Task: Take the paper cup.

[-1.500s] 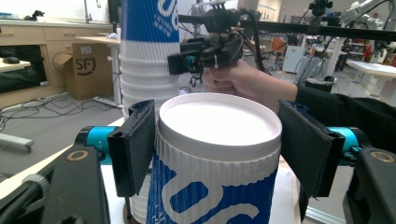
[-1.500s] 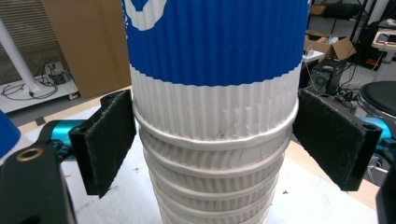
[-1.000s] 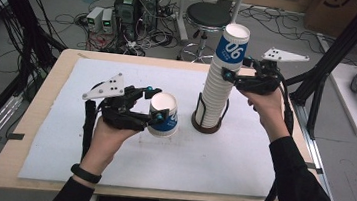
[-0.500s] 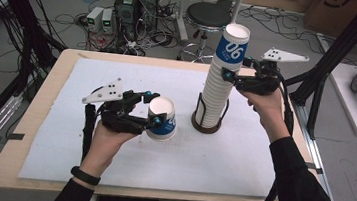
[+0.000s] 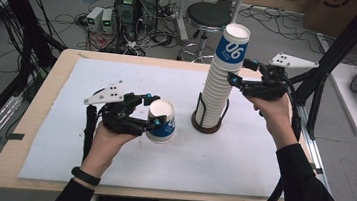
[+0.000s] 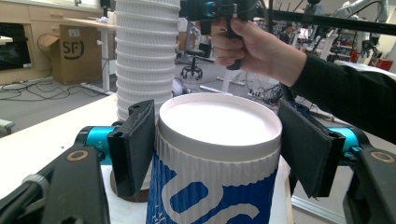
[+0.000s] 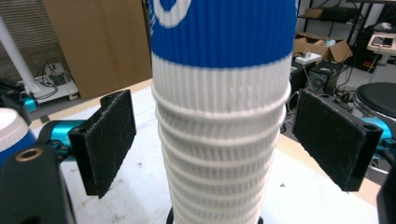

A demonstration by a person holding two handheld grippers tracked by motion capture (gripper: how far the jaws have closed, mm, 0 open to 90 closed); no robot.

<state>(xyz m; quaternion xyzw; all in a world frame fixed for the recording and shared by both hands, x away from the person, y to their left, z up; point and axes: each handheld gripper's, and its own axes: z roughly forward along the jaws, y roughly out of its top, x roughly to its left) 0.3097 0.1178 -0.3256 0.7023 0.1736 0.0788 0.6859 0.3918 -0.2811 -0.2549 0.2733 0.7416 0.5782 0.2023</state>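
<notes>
A single white paper cup with blue print (image 5: 161,124) stands upright left of the table's middle, and my left gripper (image 5: 154,112) is shut on it just under the rim; in the left gripper view both black pads (image 6: 133,147) press the cup's ribbed wall (image 6: 219,186). A tall stack of the same cups (image 5: 216,92) rises from a dark ring holder (image 5: 207,127) at the centre. My right gripper (image 5: 240,72) sits level at the upper part of the stack, open, its pads (image 7: 105,140) standing clear of the stack's sides (image 7: 219,140).
A white mat (image 5: 240,162) covers most of the wooden table (image 5: 34,115). Behind the far edge stand a black stool (image 5: 208,15), computer boxes and loose cables on the floor. Black frame posts rise at the table's left and right.
My left gripper and its cup have shifted slightly toward the near edge of the table. The right gripper has stayed at the stack.
</notes>
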